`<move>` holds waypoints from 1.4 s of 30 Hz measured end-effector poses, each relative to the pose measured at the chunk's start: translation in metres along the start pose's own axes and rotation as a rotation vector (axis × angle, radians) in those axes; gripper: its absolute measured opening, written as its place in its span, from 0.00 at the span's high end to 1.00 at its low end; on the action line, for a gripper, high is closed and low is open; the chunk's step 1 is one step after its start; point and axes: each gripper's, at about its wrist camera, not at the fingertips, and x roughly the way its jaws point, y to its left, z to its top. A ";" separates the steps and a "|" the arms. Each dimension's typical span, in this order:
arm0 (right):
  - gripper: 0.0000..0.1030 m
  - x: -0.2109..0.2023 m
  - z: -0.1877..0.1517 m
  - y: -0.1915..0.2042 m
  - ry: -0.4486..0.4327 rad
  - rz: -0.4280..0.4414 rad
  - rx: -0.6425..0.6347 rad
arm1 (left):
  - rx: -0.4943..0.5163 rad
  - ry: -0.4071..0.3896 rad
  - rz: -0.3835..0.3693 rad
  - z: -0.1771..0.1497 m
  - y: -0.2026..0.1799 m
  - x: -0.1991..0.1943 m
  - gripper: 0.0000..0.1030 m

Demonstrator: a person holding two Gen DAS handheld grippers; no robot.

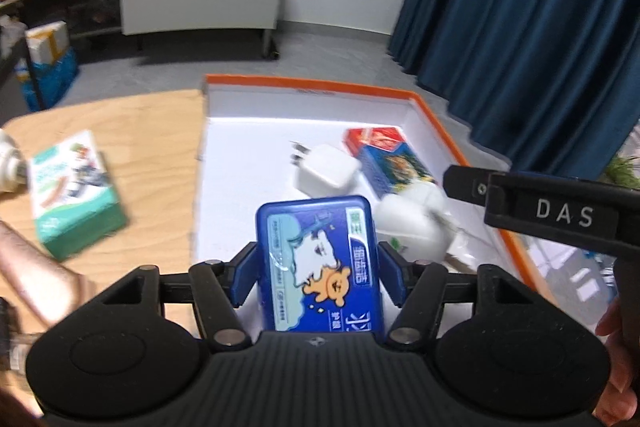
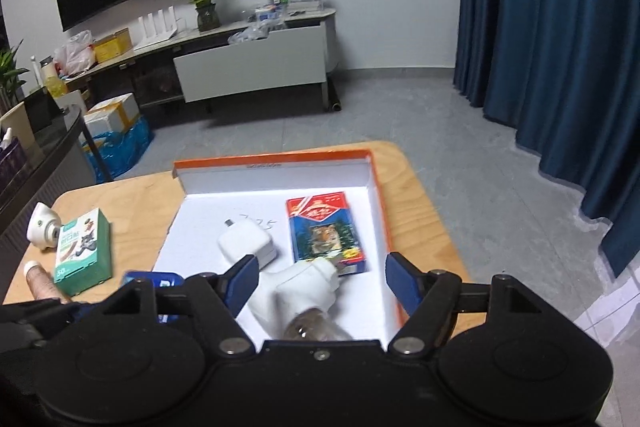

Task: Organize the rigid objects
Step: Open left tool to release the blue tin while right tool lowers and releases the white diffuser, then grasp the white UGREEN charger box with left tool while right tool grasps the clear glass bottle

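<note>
The left gripper (image 1: 318, 277) is clenched on a blue floss case (image 1: 320, 263) printed with a cartoon bear, holding it by its two long sides over the near left part of the orange-rimmed tray (image 1: 430, 111). The tray sits on the right half of the wooden table (image 1: 140, 123), and inside it lie a white charger (image 2: 248, 243) near the middle, a blue and red tiger box (image 2: 324, 229) just to its right, and a white socket with a bulb (image 2: 298, 297) at the near edge, its tip touching the tiger box. The right gripper (image 2: 318, 281) hangs released above that socket, jaws spread wide and holding nothing. Left of the tray, on the bare wood, stand a green box (image 2: 82, 253) and, beyond it at the far left, a small white camera-like gadget (image 2: 42, 227)
</note>
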 end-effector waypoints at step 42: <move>0.18 -0.053 -0.057 0.144 0.030 0.273 -0.225 | -0.321 -0.087 0.473 -0.063 0.170 -0.105 0.05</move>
